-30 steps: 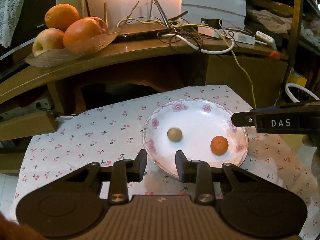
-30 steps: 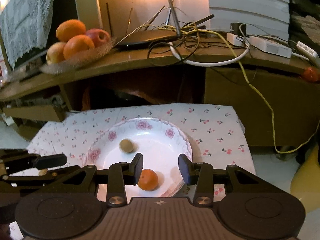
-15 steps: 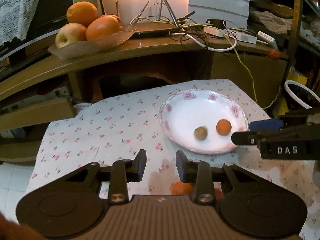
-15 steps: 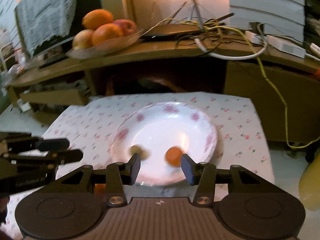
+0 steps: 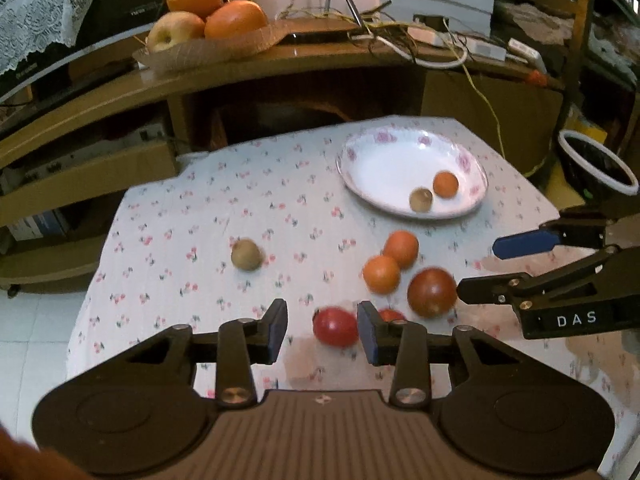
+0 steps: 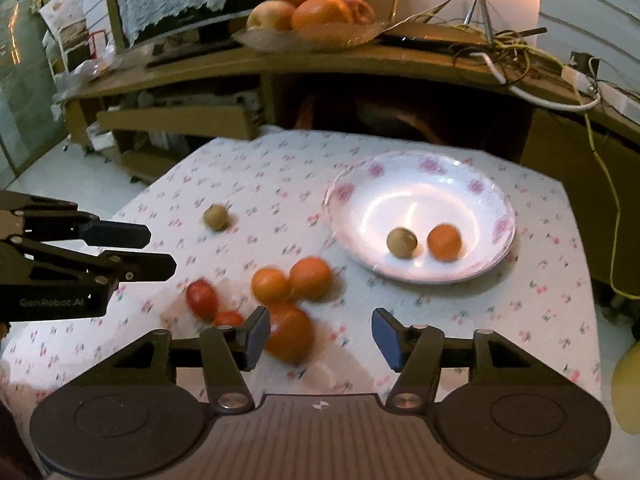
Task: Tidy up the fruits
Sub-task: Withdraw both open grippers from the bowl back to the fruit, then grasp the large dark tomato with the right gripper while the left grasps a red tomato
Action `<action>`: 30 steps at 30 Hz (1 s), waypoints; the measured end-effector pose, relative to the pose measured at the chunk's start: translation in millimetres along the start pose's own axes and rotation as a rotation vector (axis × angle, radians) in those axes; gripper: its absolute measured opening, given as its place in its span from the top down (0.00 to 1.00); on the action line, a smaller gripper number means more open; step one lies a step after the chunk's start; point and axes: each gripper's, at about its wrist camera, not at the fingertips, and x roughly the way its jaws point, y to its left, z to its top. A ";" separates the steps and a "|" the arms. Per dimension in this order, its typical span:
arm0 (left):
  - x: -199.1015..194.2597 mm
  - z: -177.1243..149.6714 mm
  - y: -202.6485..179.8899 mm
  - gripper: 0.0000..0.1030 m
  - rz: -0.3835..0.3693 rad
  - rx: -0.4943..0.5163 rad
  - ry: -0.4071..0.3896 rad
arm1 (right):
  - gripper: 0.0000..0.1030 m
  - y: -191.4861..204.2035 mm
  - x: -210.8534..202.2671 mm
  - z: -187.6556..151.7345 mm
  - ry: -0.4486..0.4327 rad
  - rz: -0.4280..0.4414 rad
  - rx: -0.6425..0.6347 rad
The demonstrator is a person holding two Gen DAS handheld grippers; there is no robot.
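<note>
A flowered white plate [image 5: 384, 144] [image 6: 492, 196] holds a small orange [image 5: 445, 184] [image 6: 444, 242] and a brown kiwi [image 5: 421, 199] [image 6: 401, 242]. On the cloth lie another kiwi [image 5: 246, 254] [image 6: 215, 216], two oranges [image 5: 381, 274] [image 6: 310, 278], a large dark tomato [image 5: 432, 292] [image 6: 289, 332] and two small red tomatoes [image 5: 335, 326] [image 6: 202, 299]. My left gripper [image 5: 322, 331] is open and empty, with a red tomato between its fingertips beyond them. My right gripper [image 6: 317, 338] is open and empty above the large tomato.
The low table wears a cherry-print cloth [image 5: 180, 216]. Behind it stands a wooden shelf [image 5: 280, 64] with a fruit dish [image 5: 208, 46] of oranges and apples, and tangled cables [image 5: 420, 40]. A dark bowl [image 5: 596, 160] sits at the far right.
Both grippers have pulled back and up from the plate. The loose fruits on the cloth near me have come into view. The plate now lies further off.
</note>
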 end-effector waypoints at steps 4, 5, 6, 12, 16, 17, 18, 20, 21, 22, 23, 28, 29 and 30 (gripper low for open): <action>4.4 -6.7 0.0 0.58 0.002 0.022 0.025 | 0.42 6.5 4.6 -6.6 0.022 0.005 -0.024; 5.9 -8.2 0.7 0.58 -0.003 0.022 0.030 | 0.42 8.3 6.6 -7.7 0.025 0.000 -0.036; 7.4 -9.2 1.1 0.58 -0.006 0.023 0.034 | 0.42 9.0 8.9 -7.9 0.027 -0.003 -0.045; 20.4 -13.7 -3.9 0.57 -0.024 0.061 0.066 | 0.42 10.3 24.7 -6.7 0.051 0.007 -0.068; 31.0 -15.2 -7.8 0.57 -0.024 0.101 0.080 | 0.43 10.3 35.3 -6.9 0.070 0.028 -0.082; 33.0 -15.2 -8.0 0.57 -0.025 0.108 0.081 | 0.43 10.6 37.4 -6.5 0.075 0.040 -0.083; 35.6 -15.0 -7.9 0.57 -0.025 0.113 0.082 | 0.43 11.5 39.4 -6.5 0.079 0.046 -0.087; 41.0 -14.0 -7.1 0.57 -0.027 0.114 0.084 | 0.44 13.1 43.9 -6.6 0.090 0.057 -0.098; 43.7 -13.1 -6.1 0.57 -0.030 0.110 0.084 | 0.44 13.7 45.9 -7.0 0.096 0.062 -0.101; 46.6 -12.4 -5.3 0.57 -0.032 0.105 0.084 | 0.44 13.7 47.1 -6.8 0.097 0.066 -0.101; 50.5 -11.2 -4.2 0.57 -0.033 0.099 0.083 | 0.45 13.4 48.0 -6.3 0.095 0.070 -0.099; 64.4 -7.5 1.2 0.57 -0.031 0.060 0.087 | 0.61 10.0 50.4 -1.4 0.096 0.115 -0.065; 66.4 -8.1 2.2 0.57 -0.033 0.051 0.089 | 0.61 9.9 50.1 -0.7 0.099 0.123 -0.058; 66.6 -8.6 2.5 0.57 -0.035 0.044 0.081 | 0.62 10.3 50.2 -0.5 0.100 0.122 -0.059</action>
